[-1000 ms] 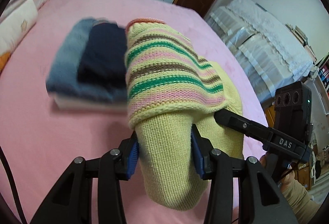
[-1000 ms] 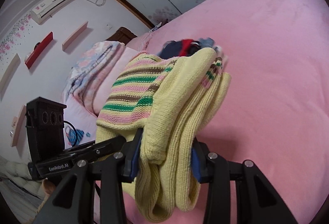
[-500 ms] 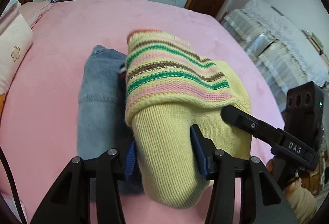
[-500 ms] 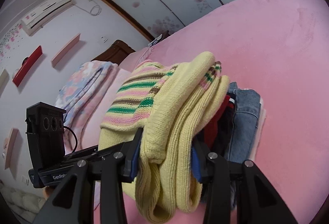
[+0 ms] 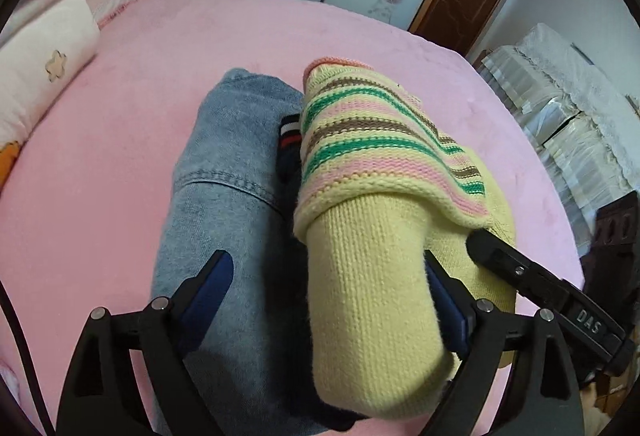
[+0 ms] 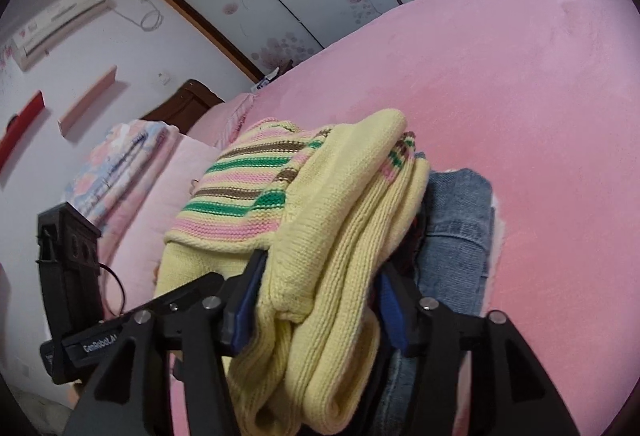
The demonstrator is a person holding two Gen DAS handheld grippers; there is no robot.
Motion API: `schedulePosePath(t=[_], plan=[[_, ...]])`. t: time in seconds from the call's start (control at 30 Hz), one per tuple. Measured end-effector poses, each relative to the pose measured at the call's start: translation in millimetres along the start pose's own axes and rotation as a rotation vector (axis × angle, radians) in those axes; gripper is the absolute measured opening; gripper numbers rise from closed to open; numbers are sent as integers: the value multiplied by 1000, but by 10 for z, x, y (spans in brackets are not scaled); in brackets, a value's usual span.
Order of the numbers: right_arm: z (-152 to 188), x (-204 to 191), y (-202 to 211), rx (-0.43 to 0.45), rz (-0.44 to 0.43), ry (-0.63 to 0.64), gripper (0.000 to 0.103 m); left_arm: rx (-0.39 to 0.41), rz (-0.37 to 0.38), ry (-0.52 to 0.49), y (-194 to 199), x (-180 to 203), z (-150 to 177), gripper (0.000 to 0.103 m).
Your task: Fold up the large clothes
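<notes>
Pink bed point(image 5: 140, 84): folded striped sweater point(image 5: 380, 172) set atop jeans stack point(image 5: 232, 164), 12 o'clock of both grippers. Left gripper point(image 5: 326, 292), right gripper point(image 6: 320, 300) jaws opening, sweater between. Step: release. Next: withdraw clear without dragging knit.

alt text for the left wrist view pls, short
A folded yellow striped sweater lies on a stack of folded clothes topped by blue jeans on a pink bed. The left tongs are opening: the sweater sits between them, the left pad clear, the right pad at its edge. The right tongs reach in from the right.
</notes>
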State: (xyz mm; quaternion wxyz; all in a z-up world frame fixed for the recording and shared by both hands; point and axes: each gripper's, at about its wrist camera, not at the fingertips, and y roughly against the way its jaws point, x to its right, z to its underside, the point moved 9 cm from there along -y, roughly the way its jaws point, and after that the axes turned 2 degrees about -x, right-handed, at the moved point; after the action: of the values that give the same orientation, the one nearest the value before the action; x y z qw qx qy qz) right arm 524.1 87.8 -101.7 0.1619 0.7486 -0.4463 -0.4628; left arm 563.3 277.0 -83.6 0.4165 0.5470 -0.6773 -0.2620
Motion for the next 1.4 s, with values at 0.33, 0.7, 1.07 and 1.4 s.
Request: schedulePosePath(t=[0.33, 0.7, 1.07, 1.4], plan=[[136, -236, 659, 25, 102, 161, 60, 18, -151, 81, 580, 31, 336, 91], [436, -339, 1669, 1, 136, 147, 60, 5, -216, -4, 1494, 430, 972, 91], [876, -563, 2890, 22, 139, 204, 60, 63, -171, -89, 2622, 1206, 1581, 91], [1363, -702, 3885, 66, 151, 275, 60, 105, -179, -154, 3238, 1846, 2306, 91]])
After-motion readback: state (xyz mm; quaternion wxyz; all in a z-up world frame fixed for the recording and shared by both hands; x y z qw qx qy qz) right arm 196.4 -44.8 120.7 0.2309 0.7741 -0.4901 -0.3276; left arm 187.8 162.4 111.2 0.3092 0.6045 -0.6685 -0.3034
